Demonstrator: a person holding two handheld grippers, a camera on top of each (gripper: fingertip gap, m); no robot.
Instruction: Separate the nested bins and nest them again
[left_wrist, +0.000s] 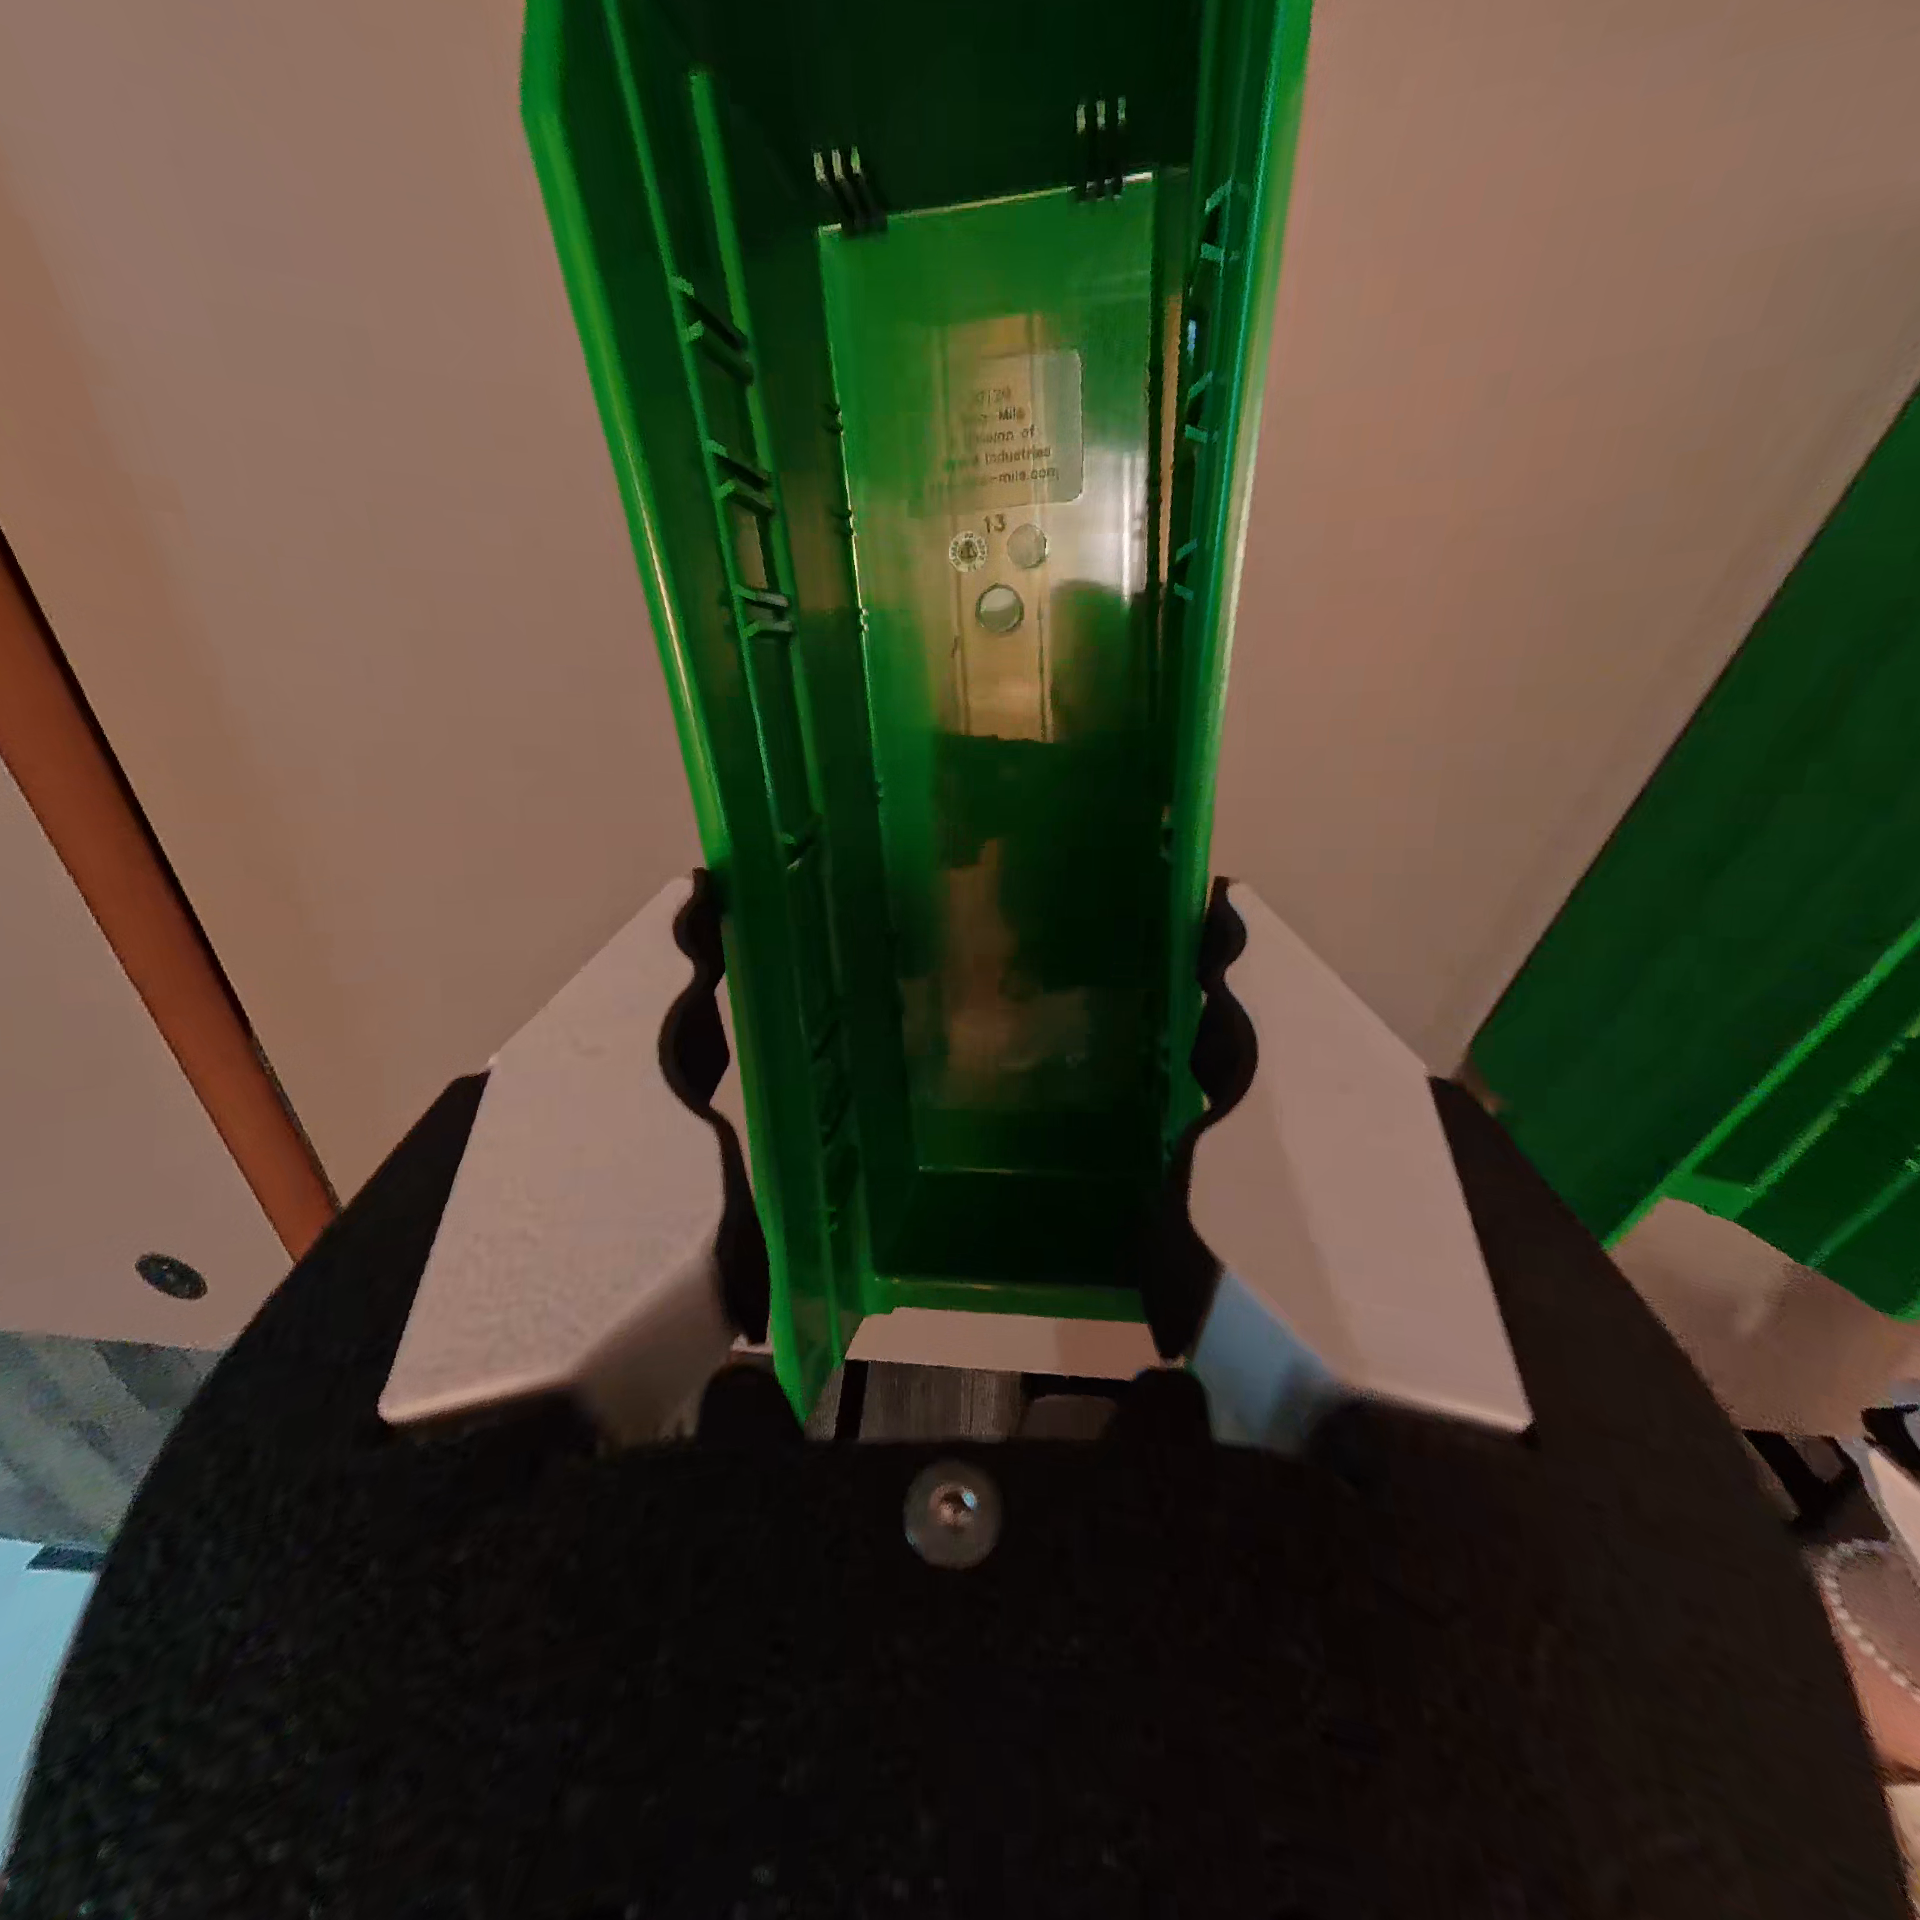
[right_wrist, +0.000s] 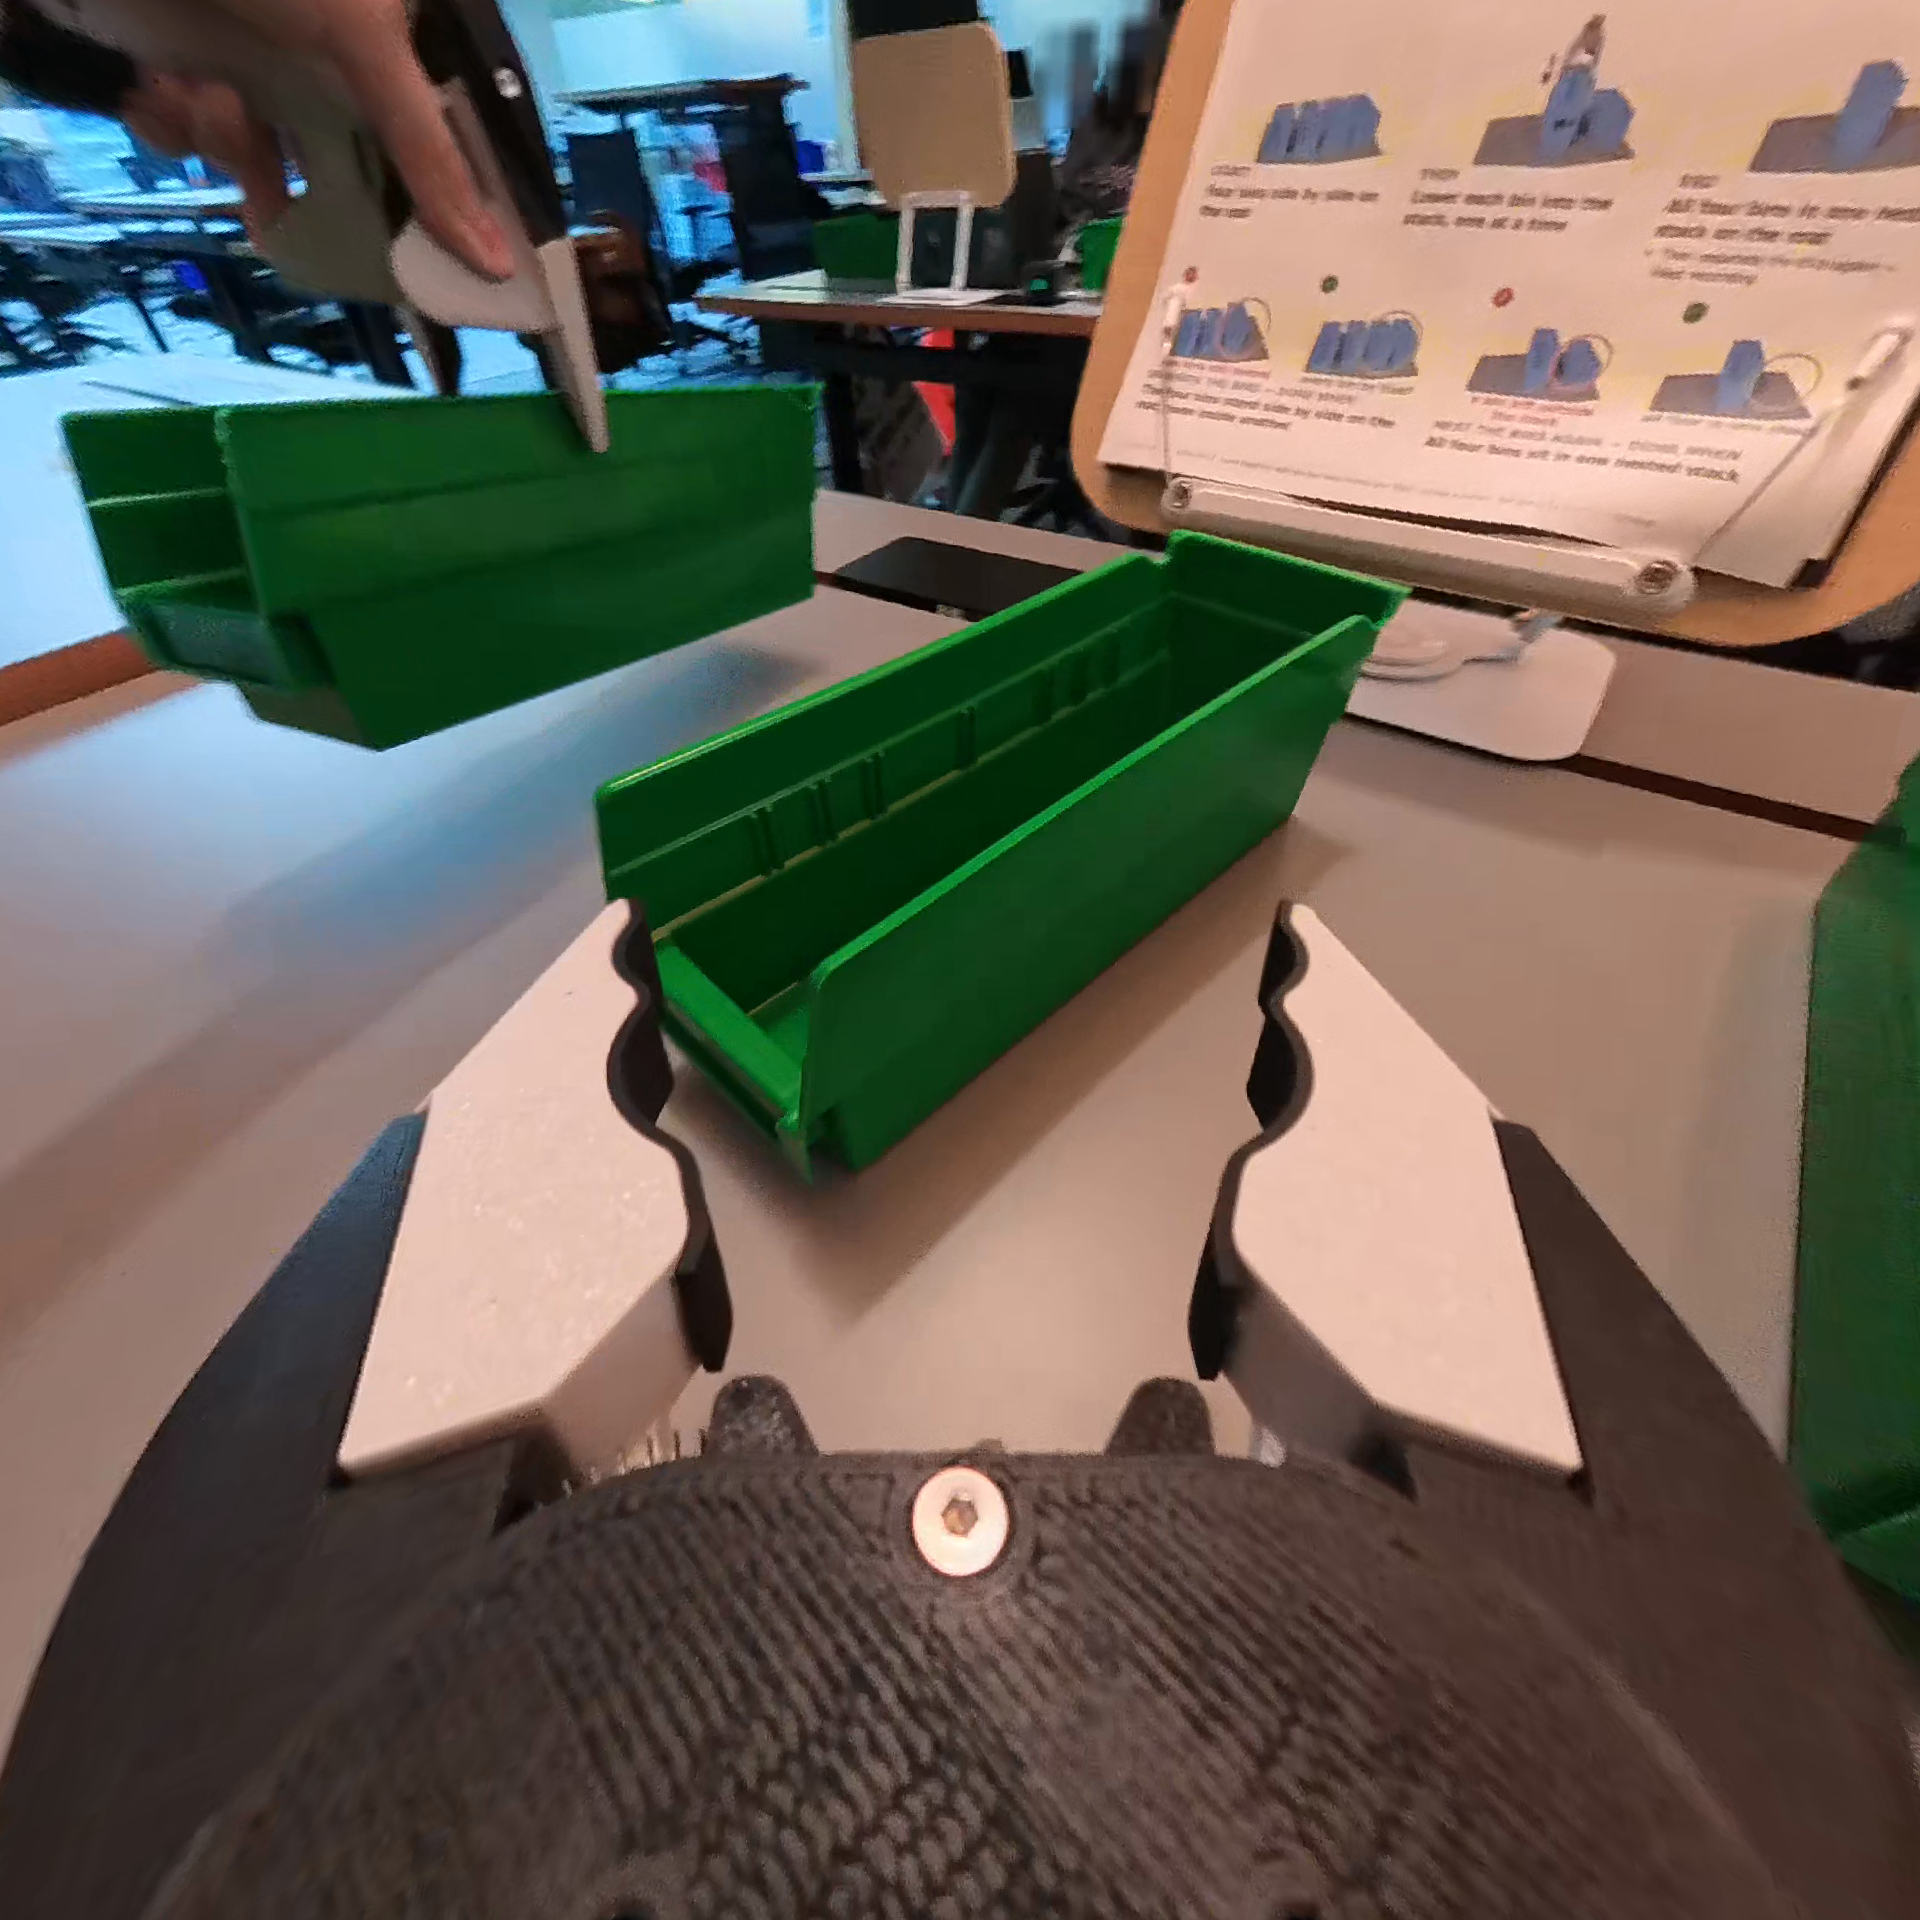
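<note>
Green bins: the left gripper (left_wrist: 961, 1122) is clamped across the side walls of a nested stack (right_wrist: 447, 561), held up in the air w/ at least two bins still stuck together. A single bin (right_wrist: 997, 831) sits on the table (right_wrist: 260, 935), right in front of the right gripper (right_wrist: 961, 1132), which is wide open w/ nothing in it. Looks like thin hard plastic, prob light but slick and a bit flexy, so I'd pinch one long side wall near the rim, not the low front lip.
</note>
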